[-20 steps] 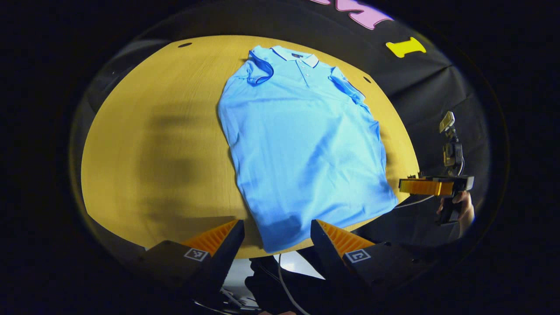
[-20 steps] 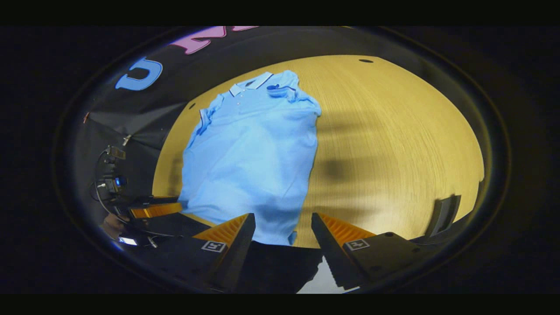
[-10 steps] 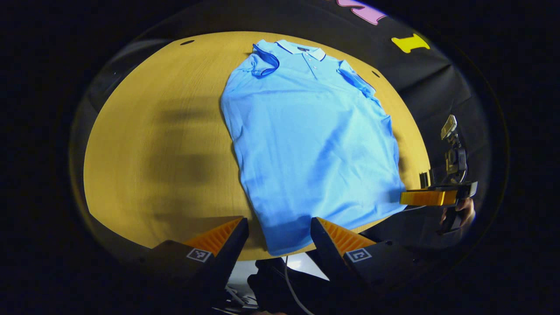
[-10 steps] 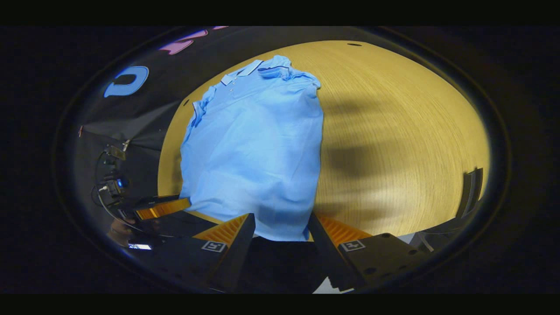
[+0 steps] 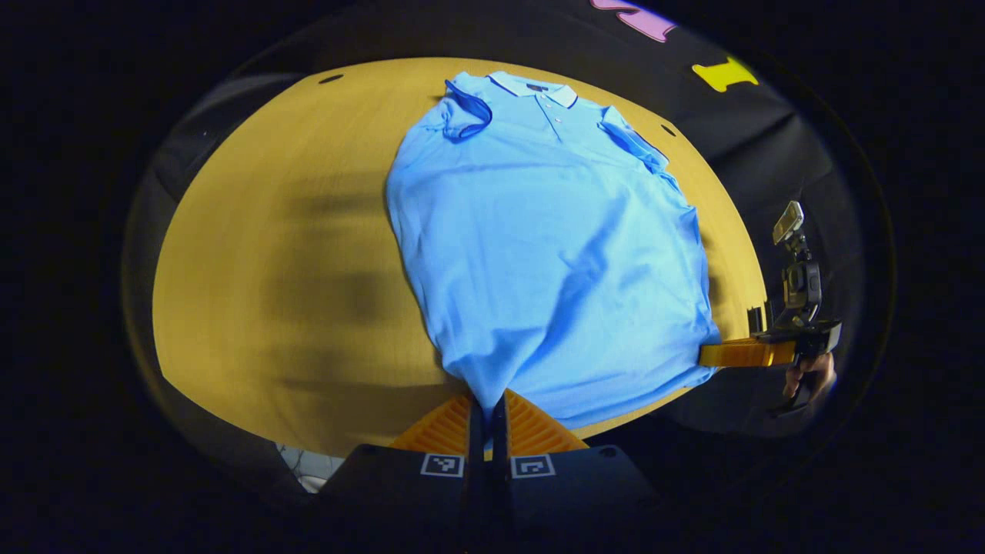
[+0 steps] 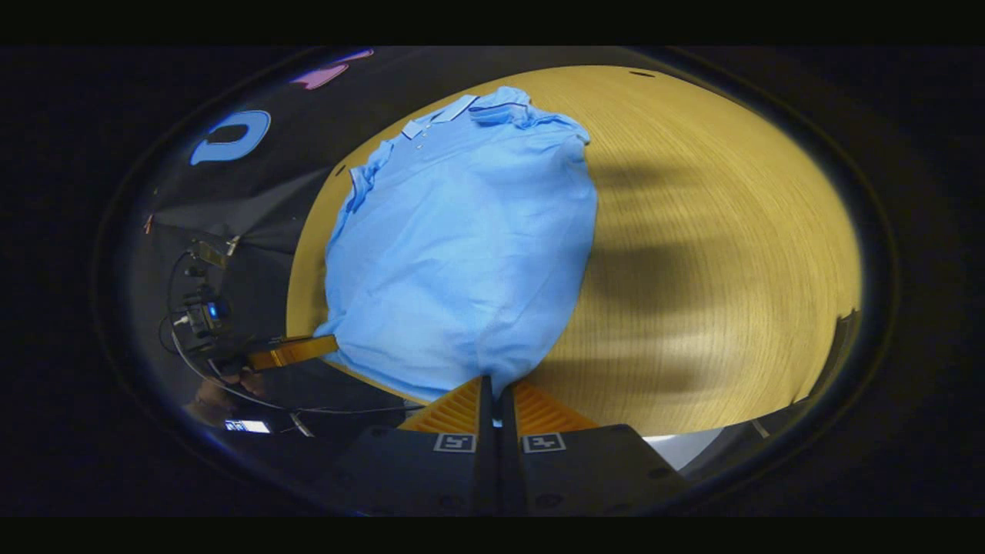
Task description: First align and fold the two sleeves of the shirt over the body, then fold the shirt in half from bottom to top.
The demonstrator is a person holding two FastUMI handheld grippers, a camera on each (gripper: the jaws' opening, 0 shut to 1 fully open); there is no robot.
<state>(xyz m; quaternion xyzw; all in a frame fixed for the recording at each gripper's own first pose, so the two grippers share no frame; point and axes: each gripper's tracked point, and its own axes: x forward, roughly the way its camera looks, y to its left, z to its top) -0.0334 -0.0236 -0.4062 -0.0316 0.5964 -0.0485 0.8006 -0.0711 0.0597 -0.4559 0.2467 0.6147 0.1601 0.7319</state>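
The shirt lay flat on the bench, sleeves folded in. Half a second earlier both grippers gaped at its hem; now the left gripper and right gripper had each pinched a hem corner, ready for the bottom-to-top fold.

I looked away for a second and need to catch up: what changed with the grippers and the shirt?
Both grippers closed on the shirt's bottom hem: the left gripper on one corner, the right gripper on the other. Both had been open. The sleeves stay folded in and the shirt still lies flat on the table.
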